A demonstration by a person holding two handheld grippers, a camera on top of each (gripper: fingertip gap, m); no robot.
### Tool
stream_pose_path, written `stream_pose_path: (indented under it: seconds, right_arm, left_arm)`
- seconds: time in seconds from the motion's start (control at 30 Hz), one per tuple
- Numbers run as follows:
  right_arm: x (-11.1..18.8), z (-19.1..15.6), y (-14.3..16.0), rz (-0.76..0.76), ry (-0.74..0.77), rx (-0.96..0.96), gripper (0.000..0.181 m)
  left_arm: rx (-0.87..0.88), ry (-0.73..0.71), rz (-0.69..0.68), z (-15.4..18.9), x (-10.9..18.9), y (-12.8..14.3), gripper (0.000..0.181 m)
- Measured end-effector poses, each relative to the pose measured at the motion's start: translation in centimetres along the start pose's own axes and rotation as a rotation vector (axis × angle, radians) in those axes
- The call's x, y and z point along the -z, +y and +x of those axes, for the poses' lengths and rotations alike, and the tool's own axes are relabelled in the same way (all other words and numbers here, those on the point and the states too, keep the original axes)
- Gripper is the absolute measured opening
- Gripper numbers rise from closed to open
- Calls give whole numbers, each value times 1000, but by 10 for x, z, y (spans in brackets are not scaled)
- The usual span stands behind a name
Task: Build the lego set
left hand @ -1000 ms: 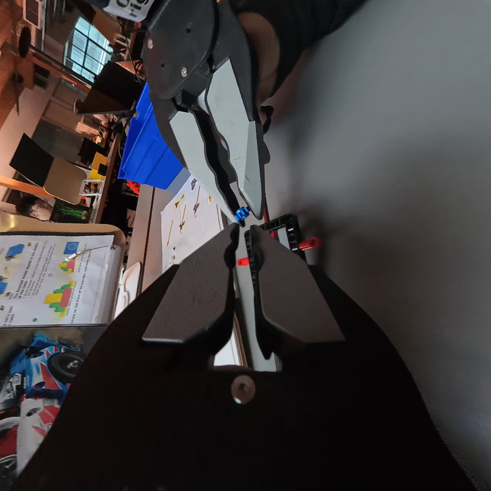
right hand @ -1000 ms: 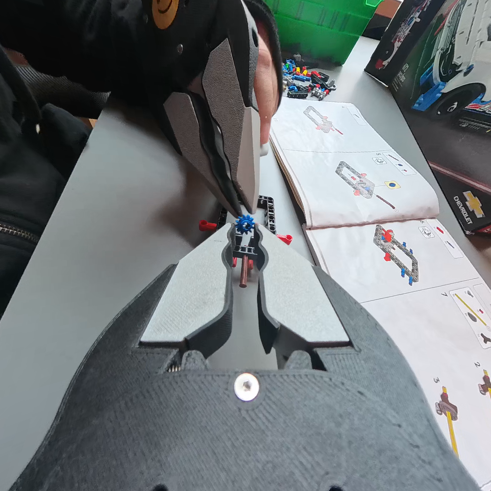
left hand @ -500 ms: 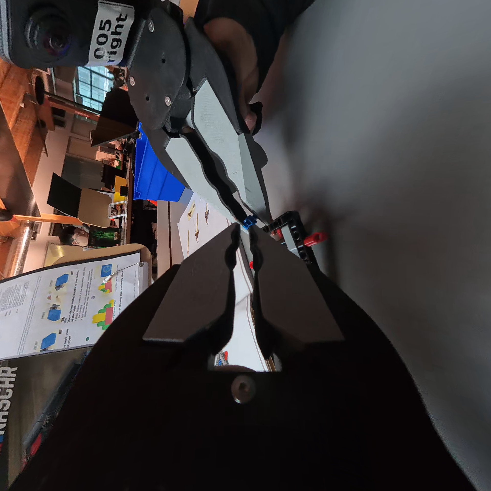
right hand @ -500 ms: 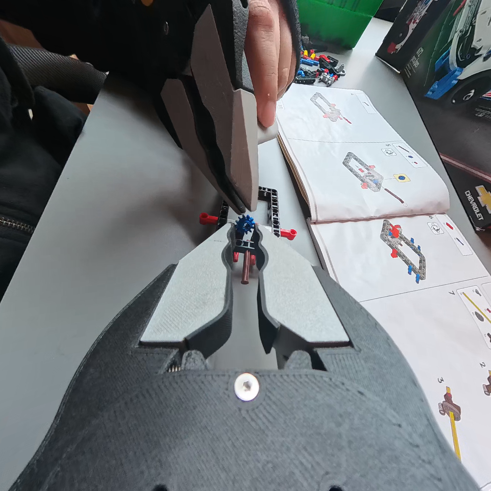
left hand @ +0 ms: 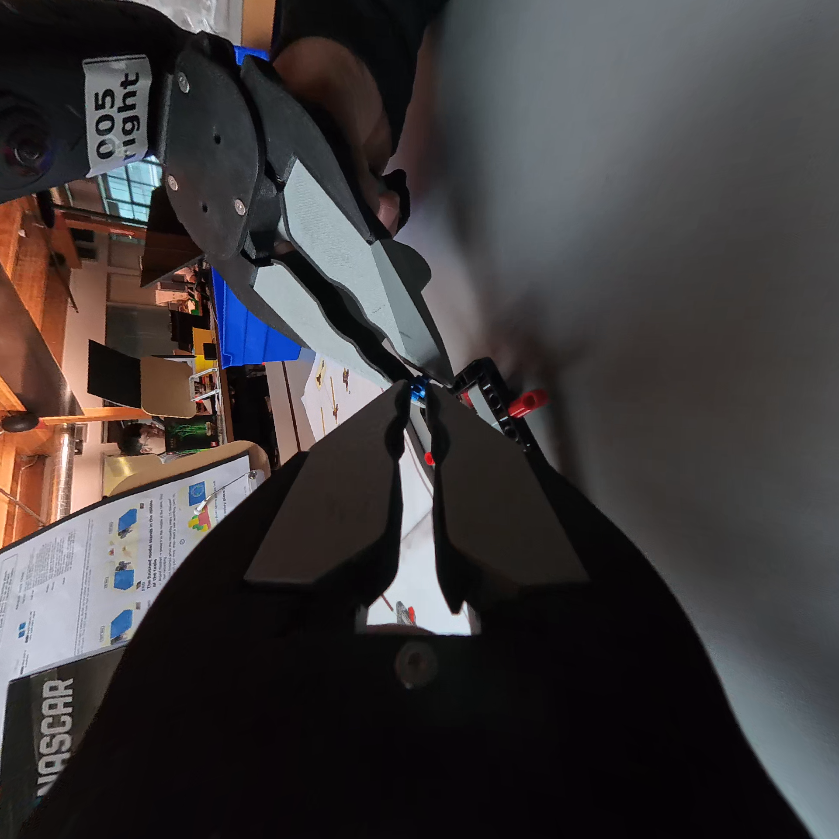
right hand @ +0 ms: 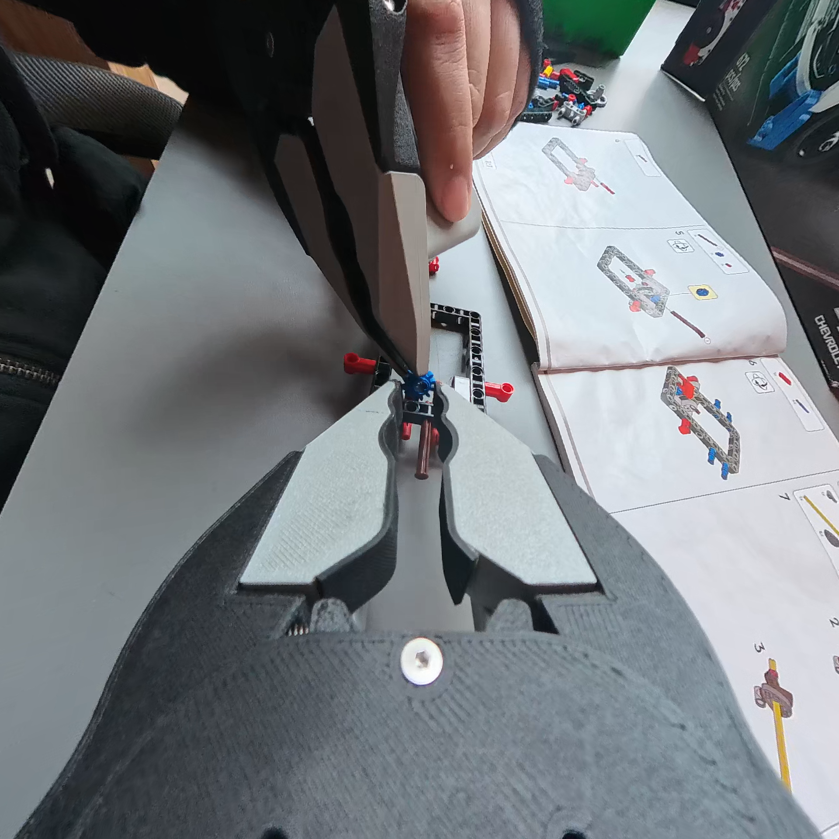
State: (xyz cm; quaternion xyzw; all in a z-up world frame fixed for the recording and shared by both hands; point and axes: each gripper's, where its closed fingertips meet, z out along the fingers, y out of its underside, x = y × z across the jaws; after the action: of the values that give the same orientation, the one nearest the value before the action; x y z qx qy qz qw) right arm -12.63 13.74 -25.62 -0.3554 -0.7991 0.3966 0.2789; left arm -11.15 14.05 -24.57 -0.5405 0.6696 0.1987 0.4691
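On the grey table, left of centre in the right wrist view, a red pin projects from the black frame, which lies flat at mid-table. The left claw comes down from the far side, its fingers drawn nearly together at the tips and touching a small blue gear; whether they truly pinch it cannot be told. The right claw reaches in from the near side, pinching the frame's near crossbeam, with a brown axle running back between its fingers. In the left wrist view the gear sits at the meeting of both claws. Judgement: the parts are light, rigid and smooth plastic; the gear is tiny and liable to slip or spring away, so it is best held by its toothed rim, while the frame is best held across a beam. To the right, an open instruction booklet lies just beside the frame, and its edge crowds that side. Far right stand loose pieces and a product box, well apart.
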Motion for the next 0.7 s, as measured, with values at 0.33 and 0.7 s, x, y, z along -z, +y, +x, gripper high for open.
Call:
stream_pose_path:
  seconds: [0.33, 0.7]
  right_arm:
    - [-2, 0, 3, -12, -4, -12, 10]
    - [-1, 5, 0, -2, 36, 9, 9]
  left_arm:
    - [-134, -11, -36, 3, -1, 4, 1]
    - [-346, 17, -113, 0, 4, 14, 1]
